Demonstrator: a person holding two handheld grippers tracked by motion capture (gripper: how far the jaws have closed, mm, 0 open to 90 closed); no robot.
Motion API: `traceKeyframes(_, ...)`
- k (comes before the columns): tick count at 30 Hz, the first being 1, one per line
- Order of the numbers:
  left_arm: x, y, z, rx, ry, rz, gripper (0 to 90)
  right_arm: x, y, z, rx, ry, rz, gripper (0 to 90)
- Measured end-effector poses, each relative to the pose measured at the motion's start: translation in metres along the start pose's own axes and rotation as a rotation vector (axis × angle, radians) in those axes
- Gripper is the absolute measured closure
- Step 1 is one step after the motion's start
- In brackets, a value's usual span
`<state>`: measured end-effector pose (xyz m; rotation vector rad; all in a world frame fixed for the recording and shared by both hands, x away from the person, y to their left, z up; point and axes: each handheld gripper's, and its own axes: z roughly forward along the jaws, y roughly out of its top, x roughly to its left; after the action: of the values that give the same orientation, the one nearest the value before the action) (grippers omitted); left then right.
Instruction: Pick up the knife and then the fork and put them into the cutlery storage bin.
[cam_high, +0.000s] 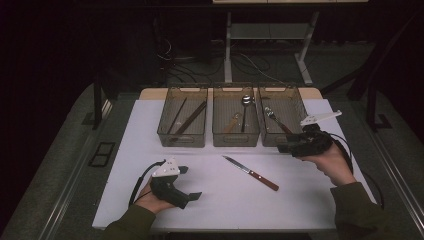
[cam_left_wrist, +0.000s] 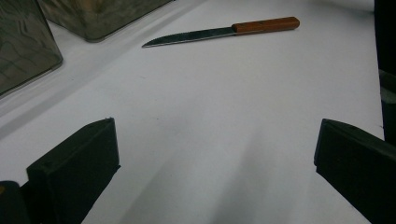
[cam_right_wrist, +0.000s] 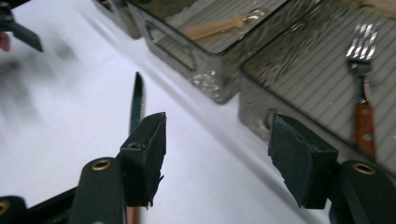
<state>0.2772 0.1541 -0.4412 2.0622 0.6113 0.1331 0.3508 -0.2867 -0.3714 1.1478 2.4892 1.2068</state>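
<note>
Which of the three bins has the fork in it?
The rightmost bin, the one beside the right gripper. A wooden-handled fork lies in it; the middle bin holds spoons and the left bin long dark sticks.

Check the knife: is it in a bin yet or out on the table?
Out. The knife lies flat on the white table, in front of the middle bin, with neither gripper touching it.

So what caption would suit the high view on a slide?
Two hand-held grippers, left and right, open above a white table; a knife lies before three cutlery bins.
</note>
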Motion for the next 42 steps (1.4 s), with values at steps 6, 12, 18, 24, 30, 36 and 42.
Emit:
traceKeyframes(6,0.0,0.0,0.0,0.0,0.001,0.001,0.0,0.01,-0.013,0.006,0.045,0.004,-0.021,37.1)
traceKeyframes(12,0.0,0.0,0.0,-0.001,0.002,0.003,0.0,0.018,-0.016,0.013,0.08,0.013,-0.04,37.2)
traceKeyframes(18,-0.001,0.0,0.0,-0.001,0.003,0.004,0.0,0.026,-0.015,0.022,0.133,0.035,-0.067,39.9)
traceKeyframes(24,-0.001,0.0,0.0,0.0,0.003,0.004,0.0,0.037,-0.013,0.033,0.207,0.056,-0.105,43.9)
traceKeyframes(30,-0.001,0.0,0.0,-0.001,0.001,0.005,0.0,0.046,-0.01,0.046,0.274,0.059,-0.124,47.1)
traceKeyframes(36,-0.001,0.0,0.0,-0.002,0.001,0.004,0.0,0.056,-0.005,0.061,0.379,0.047,-0.147,51.4)
traceKeyframes(42,-0.001,0.0,0.0,-0.002,0.001,0.004,0.0,0.063,-0.001,0.075,0.462,0.064,-0.193,55.4)
